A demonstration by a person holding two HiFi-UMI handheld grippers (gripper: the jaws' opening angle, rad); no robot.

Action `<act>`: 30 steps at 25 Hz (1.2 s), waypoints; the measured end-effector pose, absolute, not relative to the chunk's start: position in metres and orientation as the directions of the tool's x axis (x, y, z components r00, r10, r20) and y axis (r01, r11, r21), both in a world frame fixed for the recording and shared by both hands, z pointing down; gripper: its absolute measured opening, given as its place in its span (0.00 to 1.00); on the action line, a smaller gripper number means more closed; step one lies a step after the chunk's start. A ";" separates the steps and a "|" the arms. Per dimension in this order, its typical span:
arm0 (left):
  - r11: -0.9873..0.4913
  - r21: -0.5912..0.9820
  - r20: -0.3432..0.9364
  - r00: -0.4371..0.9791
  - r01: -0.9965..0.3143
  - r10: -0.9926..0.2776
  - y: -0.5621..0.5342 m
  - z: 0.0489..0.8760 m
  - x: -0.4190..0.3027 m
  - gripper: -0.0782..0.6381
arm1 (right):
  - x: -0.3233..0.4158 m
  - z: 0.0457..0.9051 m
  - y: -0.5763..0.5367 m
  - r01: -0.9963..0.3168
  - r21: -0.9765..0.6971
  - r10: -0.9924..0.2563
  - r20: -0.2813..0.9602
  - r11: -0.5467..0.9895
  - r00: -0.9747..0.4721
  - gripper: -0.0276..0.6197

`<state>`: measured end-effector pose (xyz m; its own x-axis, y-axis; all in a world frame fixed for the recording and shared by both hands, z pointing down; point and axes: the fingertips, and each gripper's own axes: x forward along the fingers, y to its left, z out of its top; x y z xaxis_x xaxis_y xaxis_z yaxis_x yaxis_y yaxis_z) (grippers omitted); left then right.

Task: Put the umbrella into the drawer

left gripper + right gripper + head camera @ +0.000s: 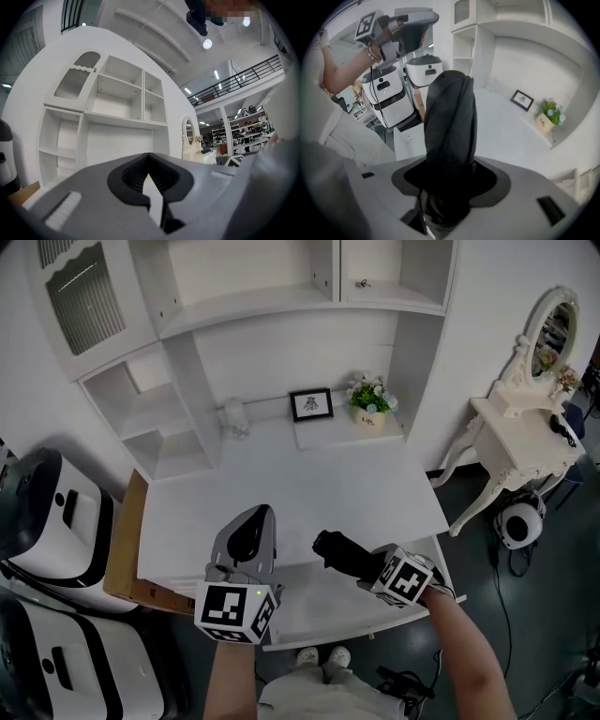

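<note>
A black folded umbrella (336,547) is clamped in my right gripper (361,563), which tilts downward over the open white drawer (319,613) at the desk's front edge. In the right gripper view the umbrella (450,122) stands out from between the jaws of the right gripper (447,173), and its far end hangs above the desk. My left gripper (258,514) is held level to the left of the umbrella, above the desk's front edge. Its jaws look closed, with nothing between them, in the left gripper view (148,157). The drawer's inside looks bare where it shows.
At the back of the white desk (300,484) stand a framed picture (310,404), a flower pot (368,407) and a small white object (234,416). A white dressing table with a mirror (525,427) is at the right. White and black machines (47,512) and a wooden panel (127,549) are at the left.
</note>
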<state>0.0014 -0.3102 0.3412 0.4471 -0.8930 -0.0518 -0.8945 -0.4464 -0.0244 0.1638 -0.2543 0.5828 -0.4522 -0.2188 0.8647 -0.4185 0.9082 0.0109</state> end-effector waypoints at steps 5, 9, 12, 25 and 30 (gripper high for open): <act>-0.421 -0.015 -0.034 0.421 -0.907 -0.906 -0.318 0.348 -0.009 0.12 | 0.159 0.624 -0.246 -0.347 -0.047 -0.095 0.919 0.937 -0.383 0.43; -0.403 -0.013 -0.020 0.403 -0.915 -0.915 -0.324 0.354 -0.016 0.12 | 0.158 0.654 -0.238 -0.311 -0.095 -0.012 0.946 0.946 -0.325 0.43; -0.388 -0.012 -0.007 0.388 -0.922 -0.922 -0.328 0.358 -0.022 0.12 | 0.156 0.676 -0.236 -0.277 -0.126 0.042 0.956 0.953 -0.290 0.43; -0.320 -0.041 0.064 0.317 -0.947 -0.946 -0.331 0.375 -0.050 0.12 | 0.174 0.763 -0.236 -0.291 -0.153 0.130 0.987 0.944 -0.097 0.43; -0.313 -0.048 0.089 0.308 -0.949 -0.947 -0.328 0.384 -0.052 0.12 | 0.181 0.783 -0.237 -0.312 -0.142 0.135 0.990 0.939 -0.044 0.43</act>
